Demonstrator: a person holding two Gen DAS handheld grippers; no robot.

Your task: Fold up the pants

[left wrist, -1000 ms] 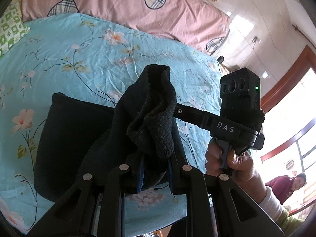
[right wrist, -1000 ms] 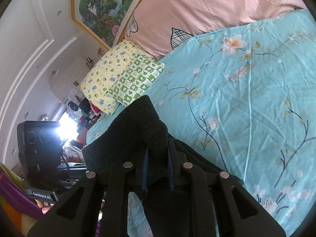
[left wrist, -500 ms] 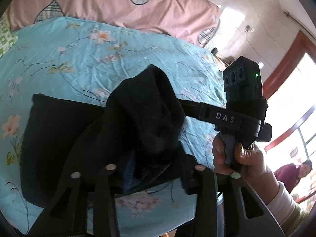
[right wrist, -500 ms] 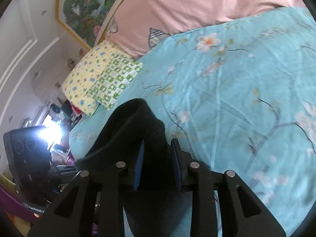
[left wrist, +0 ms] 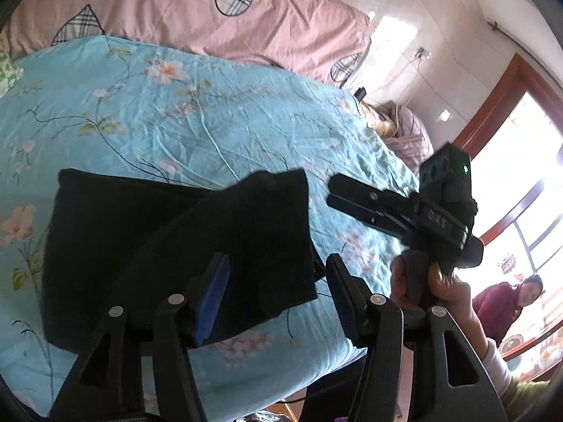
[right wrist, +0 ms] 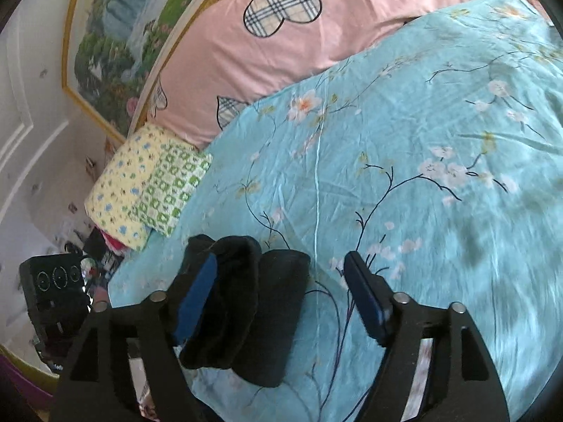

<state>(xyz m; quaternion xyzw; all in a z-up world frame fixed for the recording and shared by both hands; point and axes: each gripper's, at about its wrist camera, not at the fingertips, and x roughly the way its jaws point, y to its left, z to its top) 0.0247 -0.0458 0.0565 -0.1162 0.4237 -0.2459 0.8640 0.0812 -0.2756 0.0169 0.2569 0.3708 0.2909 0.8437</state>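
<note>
Release step: black pants (left wrist: 169, 246) lie folded on the blue floral bed (left wrist: 176, 116). Left tongs (left wrist: 278, 295) and right tongs (right wrist: 278, 295) have just been opening, now spread, cloth unpinched. Next: withdraw both, maybe flatten the raised flap.

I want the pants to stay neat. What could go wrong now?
The black pants lie near the bed's front edge, so a nudge might slide them off. The open right gripper has cloth bunched against one pad, so pulling away could drag the fold loose.
</note>
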